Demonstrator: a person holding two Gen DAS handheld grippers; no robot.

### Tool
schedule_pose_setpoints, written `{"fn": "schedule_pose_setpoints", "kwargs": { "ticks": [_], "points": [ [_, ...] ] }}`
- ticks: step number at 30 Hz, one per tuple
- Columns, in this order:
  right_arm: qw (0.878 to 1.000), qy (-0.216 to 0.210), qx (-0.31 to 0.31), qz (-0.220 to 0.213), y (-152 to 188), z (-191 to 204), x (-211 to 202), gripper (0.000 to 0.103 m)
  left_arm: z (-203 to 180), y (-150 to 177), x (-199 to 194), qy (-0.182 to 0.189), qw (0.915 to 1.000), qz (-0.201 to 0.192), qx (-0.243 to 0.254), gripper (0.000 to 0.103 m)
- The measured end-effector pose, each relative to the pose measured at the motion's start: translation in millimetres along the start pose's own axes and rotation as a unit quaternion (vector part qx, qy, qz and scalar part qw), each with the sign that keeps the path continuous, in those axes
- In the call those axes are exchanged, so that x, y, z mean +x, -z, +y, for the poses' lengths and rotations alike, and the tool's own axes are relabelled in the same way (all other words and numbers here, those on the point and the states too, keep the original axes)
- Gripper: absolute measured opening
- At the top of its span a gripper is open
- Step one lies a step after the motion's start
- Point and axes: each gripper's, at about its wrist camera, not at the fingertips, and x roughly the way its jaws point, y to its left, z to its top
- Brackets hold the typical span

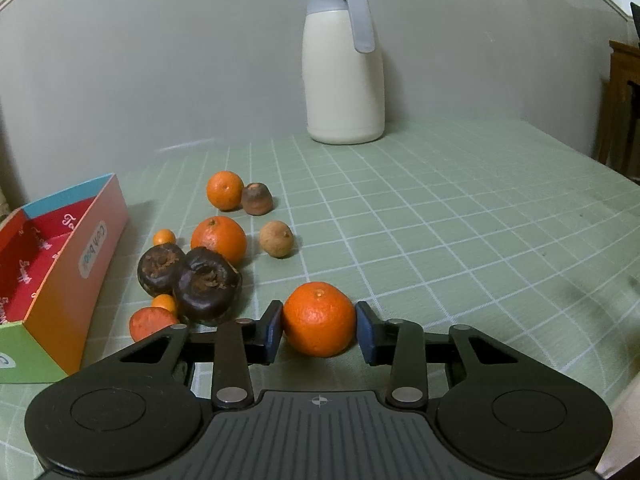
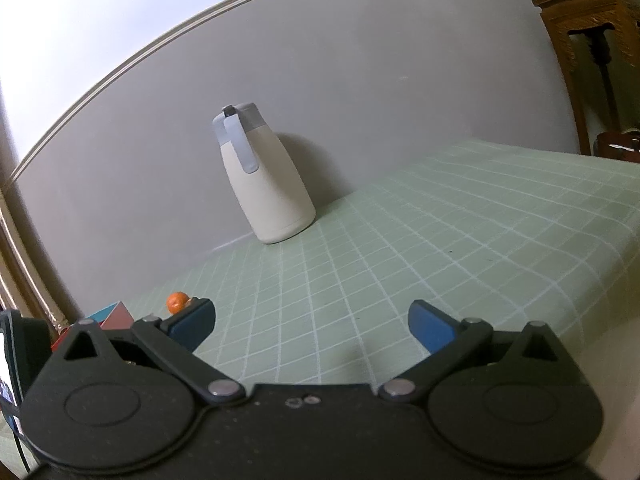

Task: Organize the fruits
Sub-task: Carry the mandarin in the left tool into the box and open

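Observation:
In the left wrist view a tangerine (image 1: 319, 320) rests on the green checked tablecloth (image 1: 440, 220), and my left gripper (image 1: 317, 326) is shut on it, a blue pad pressed to each side. To its left lies a cluster of fruit: two more tangerines (image 1: 225, 190) (image 1: 219, 239), two dark brown fruits (image 1: 160, 270) (image 1: 207, 286), a brown one (image 1: 257, 199), a tan round one (image 1: 276, 239), small kumquats (image 1: 164, 237) and a reddish fruit (image 1: 150, 322). A colourful open box (image 1: 60, 280) stands at the far left. My right gripper (image 2: 312, 324) stands open over bare cloth, holding nothing.
A cream jug with a grey lid (image 1: 342, 72) stands at the back against the grey wall, also seen as the jug (image 2: 268, 184) in the right wrist view. Wooden furniture (image 2: 592, 20) stands beyond the table's right edge. The cloth right of the fruit is bare.

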Motion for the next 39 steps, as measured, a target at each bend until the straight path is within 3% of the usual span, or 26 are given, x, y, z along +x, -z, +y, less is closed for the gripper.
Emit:
{"fn": "schedule_pose_setpoints", "kwargs": {
  "ticks": [11,21,30,39],
  "points": [
    [1.0,-0.017,-0.009,0.012,2.0,12.8,9.7,0.103,28.9,-8.4,-27.3,-0.024,0.9993,-0.029,-0.008,0.039],
    [0.998,-0.045,-0.03,0.035,11.5,48.6,23.7,0.103,113.5,-24.3,-51.9,-0.098,0.9926,-0.053,-0.048,0.039],
    [0.993,-0.076,-0.066,0.068,27.8,95.9,47.1,0.103,212.4,-15.1,-33.7,-0.178,0.9778,-0.015,-0.109,0.039],
    [0.985,-0.101,-0.098,0.095,48.2,132.8,63.0,0.103,251.3,4.4,-9.4,-0.191,0.9684,0.032,-0.156,0.039]
  ]
}}
